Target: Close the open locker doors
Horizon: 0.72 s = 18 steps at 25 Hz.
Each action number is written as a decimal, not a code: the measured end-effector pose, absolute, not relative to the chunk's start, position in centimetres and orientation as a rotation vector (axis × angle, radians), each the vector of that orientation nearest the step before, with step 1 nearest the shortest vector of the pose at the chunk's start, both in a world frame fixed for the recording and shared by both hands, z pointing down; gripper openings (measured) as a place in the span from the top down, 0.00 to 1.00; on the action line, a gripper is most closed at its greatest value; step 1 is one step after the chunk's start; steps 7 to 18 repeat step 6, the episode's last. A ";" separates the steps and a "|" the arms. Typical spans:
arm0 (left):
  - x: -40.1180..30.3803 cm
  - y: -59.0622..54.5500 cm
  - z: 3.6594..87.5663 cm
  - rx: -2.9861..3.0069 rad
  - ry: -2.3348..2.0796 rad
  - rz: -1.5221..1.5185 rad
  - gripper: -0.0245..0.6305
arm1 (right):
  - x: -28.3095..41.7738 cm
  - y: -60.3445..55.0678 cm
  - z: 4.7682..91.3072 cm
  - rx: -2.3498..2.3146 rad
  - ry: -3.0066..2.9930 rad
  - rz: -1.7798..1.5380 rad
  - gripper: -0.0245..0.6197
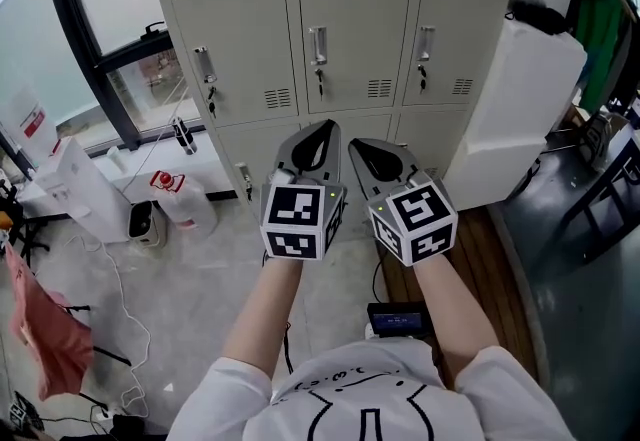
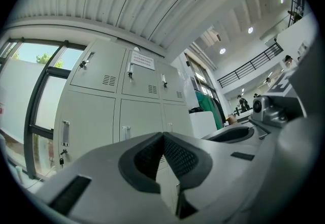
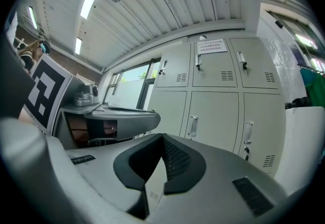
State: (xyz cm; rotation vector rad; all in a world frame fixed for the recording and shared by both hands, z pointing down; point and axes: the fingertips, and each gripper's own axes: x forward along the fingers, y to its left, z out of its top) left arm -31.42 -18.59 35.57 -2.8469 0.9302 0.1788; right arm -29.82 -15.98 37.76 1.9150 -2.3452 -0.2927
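Note:
A bank of pale grey lockers [image 1: 355, 39] stands in front of me, and every door that shows is closed flat, each with a handle and keys hanging from the lock. My left gripper [image 1: 322, 132] and right gripper [image 1: 362, 146] are held side by side a short way before the lower doors. Both are shut with nothing between the jaws. The left gripper view has the same closed doors [image 2: 137, 116] beyond my shut left gripper [image 2: 163, 135]. The right gripper view likewise looks past my shut right gripper [image 3: 162, 137] at closed doors [image 3: 213, 111], and the left gripper's body sits at its left.
A white cabinet [image 1: 515, 119] stands right of the lockers, with green fabric [image 1: 598, 29] behind it. At left are a glass window wall [image 1: 110, 49], a white bottle [image 1: 185, 197], a small appliance [image 1: 146, 223] and cables on the floor. A dark device [image 1: 398, 319] lies near my feet.

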 end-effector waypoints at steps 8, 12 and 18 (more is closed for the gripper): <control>-31.5 -17.4 35.5 -2.838 0.906 0.183 0.93 | -30.2 -14.9 37.8 1.930 -2.337 -0.310 0.94; -31.5 -17.4 35.5 -2.838 0.906 0.183 0.93 | -30.2 -14.9 37.8 1.930 -2.337 -0.310 0.94; -31.5 -17.4 35.5 -2.838 0.906 0.183 0.93 | -30.2 -14.9 37.8 1.930 -2.337 -0.310 0.94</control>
